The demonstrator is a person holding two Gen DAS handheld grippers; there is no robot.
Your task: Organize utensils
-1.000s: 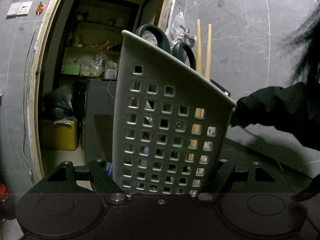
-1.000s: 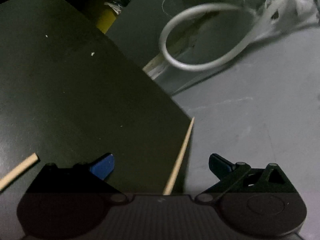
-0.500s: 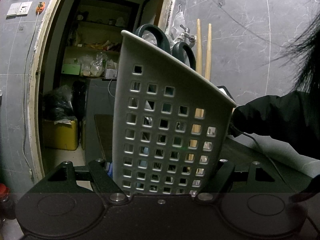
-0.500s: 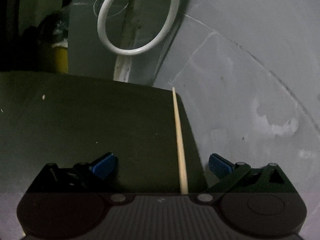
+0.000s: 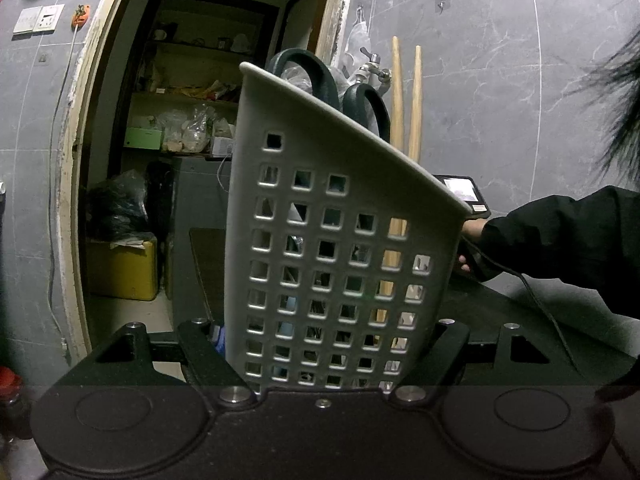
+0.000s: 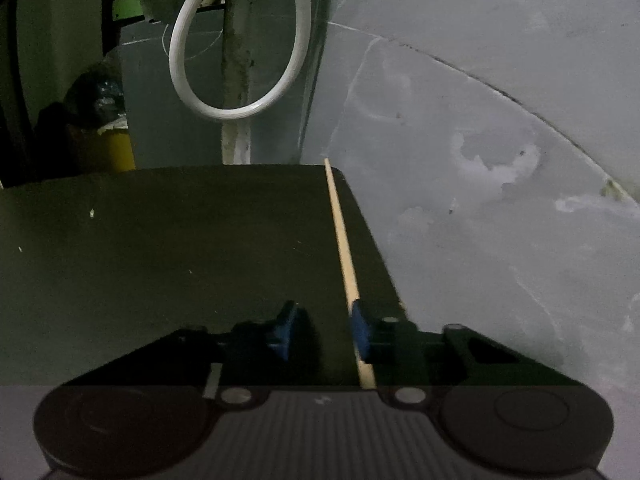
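My left gripper (image 5: 324, 356) is shut on a white perforated utensil caddy (image 5: 340, 216) and holds it tilted. In the caddy stand dark-handled scissors (image 5: 332, 80) and two wooden chopsticks (image 5: 406, 92). In the right wrist view a single wooden chopstick (image 6: 342, 240) lies on the dark table (image 6: 180, 240) along its right edge. My right gripper (image 6: 322, 332) straddles the chopstick's near end. Its blue fingertips (image 6: 360, 330) are partly closed with a gap between them. The chopstick lies against the right one.
A grey tiled wall (image 6: 500, 160) rises just right of the table edge. A white hose loop (image 6: 240, 60) hangs ahead beside a doorway. The person's black sleeve (image 5: 560, 240) reaches in behind the caddy. A yellow bin (image 5: 124, 268) stands in the storeroom.
My right gripper's fingers have closed in from wide open around the chopstick's near end. The caddy in my left gripper has not moved; the sleeve has shifted slightly.
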